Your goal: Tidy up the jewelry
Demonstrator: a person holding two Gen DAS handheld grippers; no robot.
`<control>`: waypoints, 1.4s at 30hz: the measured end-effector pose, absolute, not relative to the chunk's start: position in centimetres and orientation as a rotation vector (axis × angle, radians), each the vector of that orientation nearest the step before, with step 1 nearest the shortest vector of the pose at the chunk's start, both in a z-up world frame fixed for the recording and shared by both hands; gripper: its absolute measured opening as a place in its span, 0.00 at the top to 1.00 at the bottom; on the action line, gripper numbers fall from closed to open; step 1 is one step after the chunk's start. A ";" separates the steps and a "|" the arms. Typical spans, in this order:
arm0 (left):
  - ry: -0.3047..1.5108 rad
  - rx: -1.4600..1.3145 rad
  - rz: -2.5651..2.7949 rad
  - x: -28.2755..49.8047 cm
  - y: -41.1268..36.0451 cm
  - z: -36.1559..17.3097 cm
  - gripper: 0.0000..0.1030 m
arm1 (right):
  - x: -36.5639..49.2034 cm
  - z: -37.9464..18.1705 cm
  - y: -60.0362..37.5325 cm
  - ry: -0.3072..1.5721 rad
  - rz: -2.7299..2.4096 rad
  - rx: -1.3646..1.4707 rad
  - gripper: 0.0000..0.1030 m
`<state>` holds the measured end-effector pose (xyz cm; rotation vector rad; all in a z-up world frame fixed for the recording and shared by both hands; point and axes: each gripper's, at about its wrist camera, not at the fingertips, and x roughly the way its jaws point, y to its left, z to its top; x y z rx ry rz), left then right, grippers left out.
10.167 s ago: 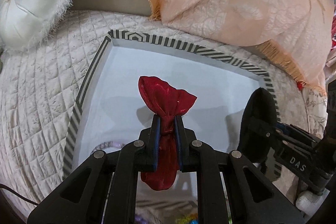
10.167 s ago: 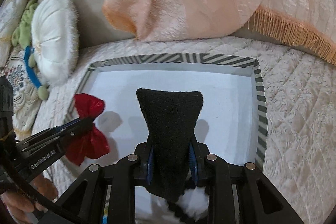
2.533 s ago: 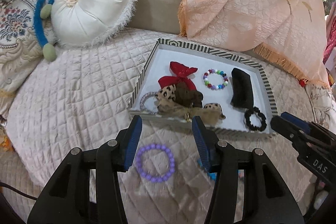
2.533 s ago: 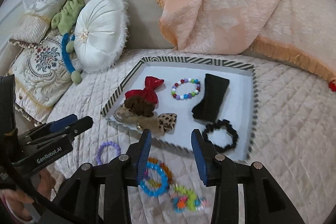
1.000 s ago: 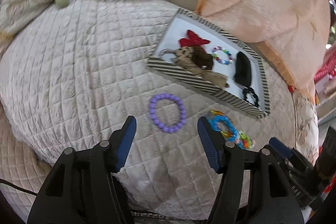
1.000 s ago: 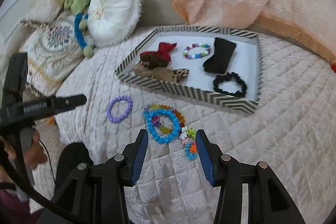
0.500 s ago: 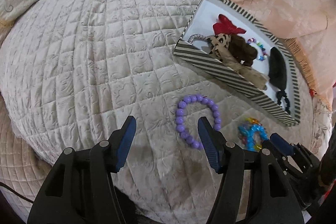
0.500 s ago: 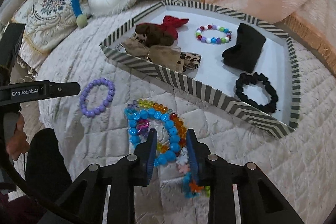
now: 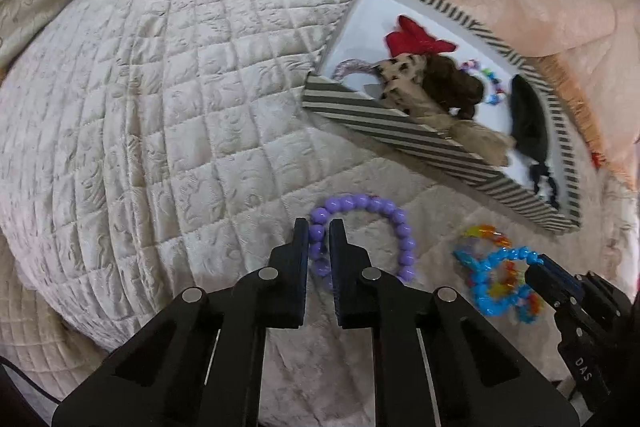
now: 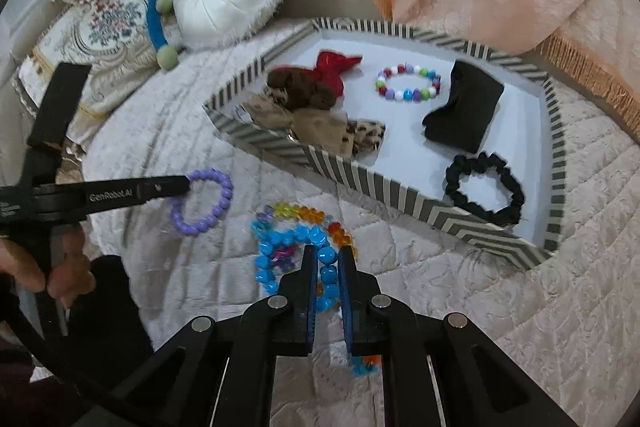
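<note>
With both grippers pinching bracelets on the quilt [image 9: 168,131], the left gripper [image 9: 319,227] on the purple bracelet [image 9: 400,223] and the right gripper [image 10: 328,259] on the blue bracelet [image 10: 266,267], pickup seems underway; next, lift into the tray [image 10: 384,183].

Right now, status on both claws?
Left claw shut on purple bracelet. Right claw shut on blue bracelet. Striped tray ahead, nothing blocking.

Left tool [image 9: 319,233]: black plastic, silver screws, blue-edged pads, "GenRobot.AI" lettering. Right tool [image 10: 328,259]: same black build, "DAS" marking. Bare-skinned hand [image 10: 60,267].
</note>
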<state>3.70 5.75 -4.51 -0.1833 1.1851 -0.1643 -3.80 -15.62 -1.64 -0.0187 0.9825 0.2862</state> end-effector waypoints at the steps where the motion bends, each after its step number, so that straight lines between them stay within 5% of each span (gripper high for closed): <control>1: 1.171 -0.180 -0.171 3.4 5.8 -4.0 0.92 | -4.1 -1.2 -15.6 0.973 0.286 -0.017 0.91; 11: 1.126 -0.190 -0.191 2.5 6.3 -1.1 0.93 | -6.4 3.9 -16.2 0.871 0.286 -0.002 0.91; 13: 1.154 -0.197 -0.162 2.7 6.5 -1.7 0.88 | -6.8 4.5 -16.5 0.858 0.284 0.003 0.91; 15: 1.167 -0.187 -0.143 2.8 6.5 -2.4 0.60 | -7.1 4.9 -16.6 0.850 0.285 0.003 0.91; 18: 1.190 -0.178 -0.121 3.4 6.0 -4.1 0.58 | -7.3 5.2 -16.6 0.847 0.286 -0.004 0.91; 22: 1.229 -0.120 -0.109 4.3 4.9 -6.3 0.64 | -7.3 5.4 -16.8 0.846 0.289 0.004 0.91; 25: 1.201 -0.092 -0.111 4.2 4.8 -6.3 0.91 | -7.5 5.5 -17.1 0.842 0.287 0.009 0.91; 42: 1.030 -0.150 -0.283 1.2 4.4 4.0 0.92 | -8.2 8.4 -18.6 0.789 0.261 0.023 0.91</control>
